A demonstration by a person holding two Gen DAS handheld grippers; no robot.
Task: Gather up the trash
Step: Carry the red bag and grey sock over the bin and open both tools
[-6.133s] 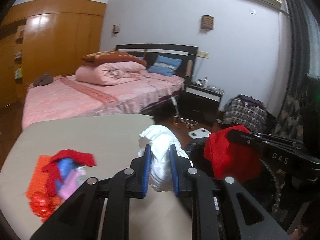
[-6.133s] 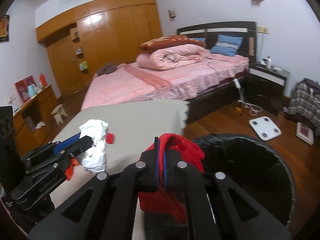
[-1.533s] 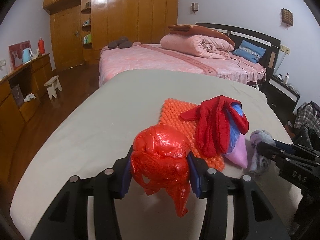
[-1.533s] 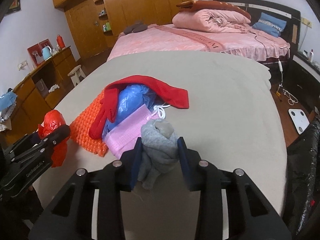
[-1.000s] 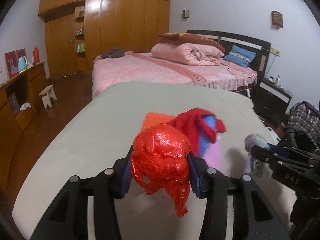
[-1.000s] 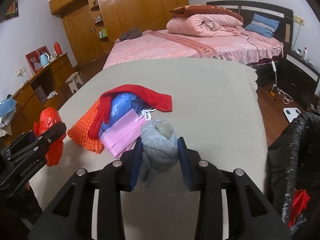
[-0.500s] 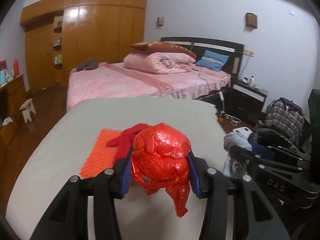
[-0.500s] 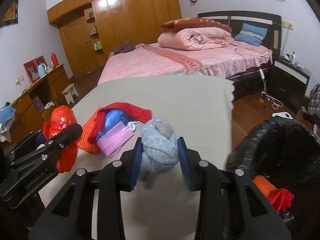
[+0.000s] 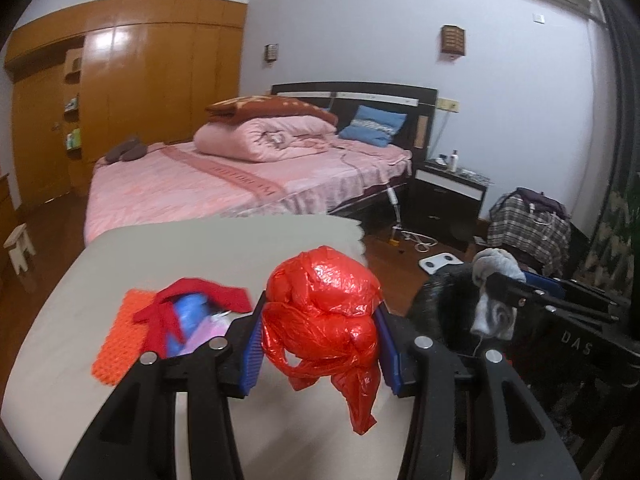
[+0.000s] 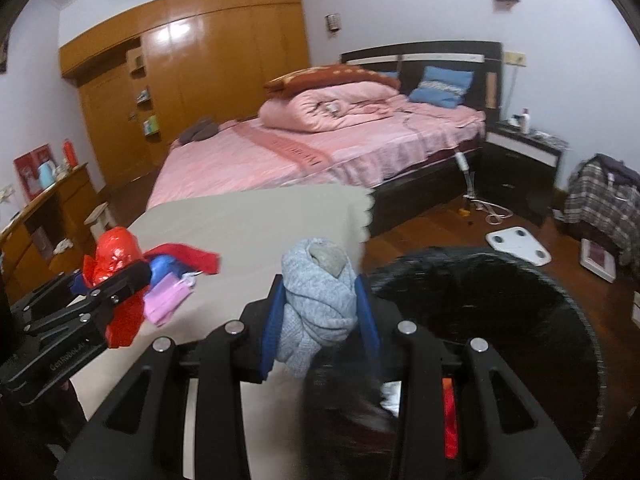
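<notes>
My left gripper (image 9: 320, 336) is shut on a crumpled red plastic bag (image 9: 322, 312), held above the beige table (image 9: 256, 248) near its right edge. My right gripper (image 10: 318, 316) is shut on a balled grey sock (image 10: 318, 300), carried at the near rim of the black trash bin (image 10: 520, 320). From the left wrist view the grey sock (image 9: 494, 292) hangs to the right over the dark bin (image 9: 444, 304). From the right wrist view the red bag (image 10: 114, 256) shows at the left. More trash lies on the table: a red cloth (image 9: 192, 300), a blue bag (image 9: 190, 314), a pink mask (image 10: 166, 298), an orange mat (image 9: 120, 340).
The bin holds red and white scraps (image 10: 448, 404) at its bottom. Beyond the table stand a pink bed (image 9: 240, 184), a dark nightstand (image 9: 448, 200) and a wooden wardrobe (image 9: 120, 92). A white scale (image 10: 518, 244) and a plaid bag (image 9: 528, 224) sit on the wooden floor.
Both grippers have swung right and upward with their loads, off the pile of trash. The bin has come fully into the right wrist view; the pile has slid left in both views.
</notes>
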